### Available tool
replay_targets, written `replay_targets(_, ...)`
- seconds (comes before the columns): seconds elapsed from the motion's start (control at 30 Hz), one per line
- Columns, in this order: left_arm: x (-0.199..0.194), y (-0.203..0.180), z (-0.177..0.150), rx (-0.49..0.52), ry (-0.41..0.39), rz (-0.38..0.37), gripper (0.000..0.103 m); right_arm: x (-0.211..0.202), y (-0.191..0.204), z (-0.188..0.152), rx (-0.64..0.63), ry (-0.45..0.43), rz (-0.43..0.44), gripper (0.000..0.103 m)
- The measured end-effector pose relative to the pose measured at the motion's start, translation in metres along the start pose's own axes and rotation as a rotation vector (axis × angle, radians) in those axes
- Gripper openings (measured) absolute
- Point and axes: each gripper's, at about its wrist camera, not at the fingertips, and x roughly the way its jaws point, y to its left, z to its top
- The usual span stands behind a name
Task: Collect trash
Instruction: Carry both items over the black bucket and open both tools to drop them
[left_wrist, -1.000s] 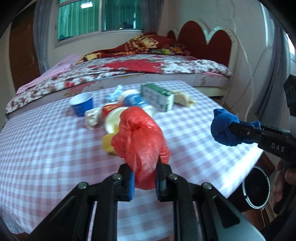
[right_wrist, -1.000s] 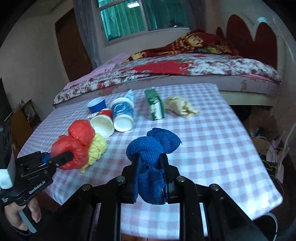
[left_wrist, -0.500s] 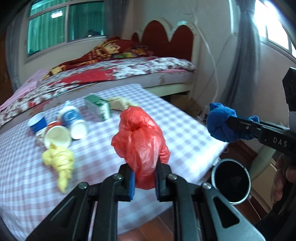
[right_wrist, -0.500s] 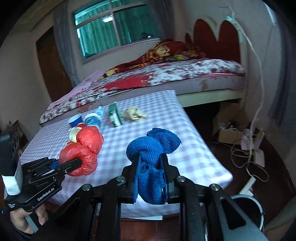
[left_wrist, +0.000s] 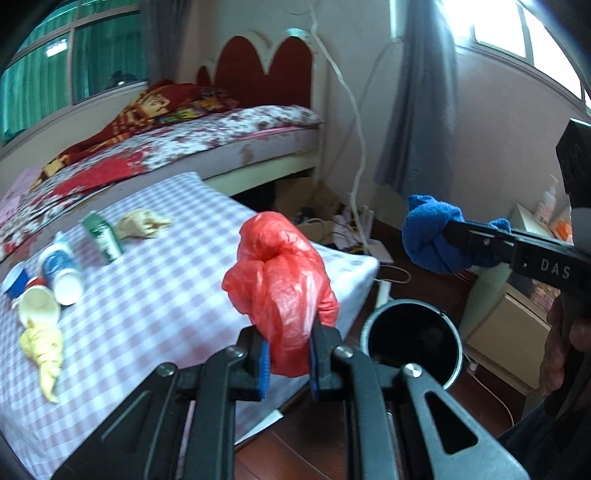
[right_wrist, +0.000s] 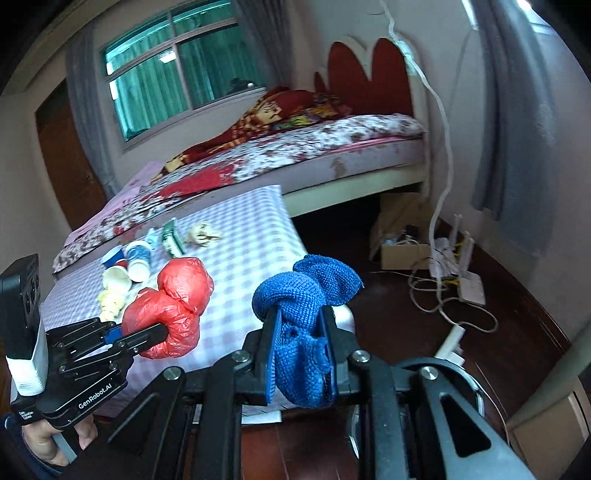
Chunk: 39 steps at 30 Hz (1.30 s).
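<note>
Two pieces of trash are in my grip at once. My left gripper (left_wrist: 286, 363) has its jaws clamped tight on a crumpled red plastic bag (left_wrist: 282, 291), and my right gripper (right_wrist: 301, 360) has its jaws pinched just as firmly on a knotted blue cloth (right_wrist: 304, 314). Both bundles hang in the air past the corner of the checked surface (left_wrist: 166, 288), so I judge this to be the carry step, with the drop not yet made. A black bin (left_wrist: 410, 343) stands on the floor just beside that corner, mouth open, below and between my two loads. Next, I think, each bundle must come squarely over that mouth before the jaws let go; the bag is light and could drift past the rim. More trash waits on the surface: paper cups (left_wrist: 61, 275), a green carton (left_wrist: 101, 236), a yellow wad (left_wrist: 44, 347) and a beige scrap (left_wrist: 142, 223).
</note>
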Motion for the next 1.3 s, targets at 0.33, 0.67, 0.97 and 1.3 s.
replay_targets(0.33,0.021,-0.065,0.001,0.077,0.037,-0.114,0.016,-0.028,-0.055,-0.020,0.070,0.013,-0.092,0.021)
replay_targets(0.67,0.051,-0.103,-0.007,0.107,0.116,-0.204,0.016,-0.040,-0.100,-0.046,0.130,0.056,-0.146,0.021)
replay_targets(0.97,0.089,-0.132,-0.028,0.142,0.231,-0.265,0.016,-0.025,-0.137,-0.079,0.190,0.134,-0.165,0.022)
replay_targets(1.3,0.131,-0.142,-0.047,0.119,0.350,-0.313,0.017,0.003,-0.165,-0.108,0.217,0.228,-0.160,0.022)
